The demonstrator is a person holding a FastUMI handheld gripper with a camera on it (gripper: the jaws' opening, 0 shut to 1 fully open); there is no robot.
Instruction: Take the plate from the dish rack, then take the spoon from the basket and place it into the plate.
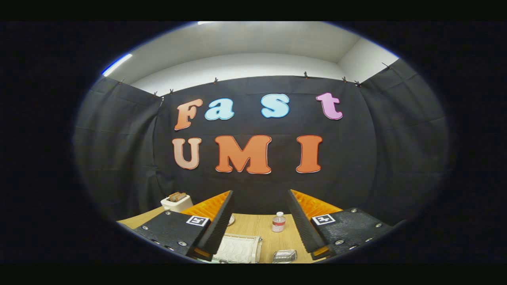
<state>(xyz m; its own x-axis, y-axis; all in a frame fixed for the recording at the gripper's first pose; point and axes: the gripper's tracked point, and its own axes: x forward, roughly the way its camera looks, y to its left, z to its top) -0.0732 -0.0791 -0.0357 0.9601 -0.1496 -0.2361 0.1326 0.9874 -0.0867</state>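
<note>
The hand-held gripper [259, 221] has two long, wedge-shaped fingers [220, 221] with finely ribbed inner faces, standing wide apart with nothing between them. Each finger is fixed to a dark, rough-textured mounting block [170, 231] dotted with round silver screws along its edges. A small square black-and-white marker [197, 220] sits on top of each block, and ridged orange plastic [210, 206] shows behind the fingers.
</note>
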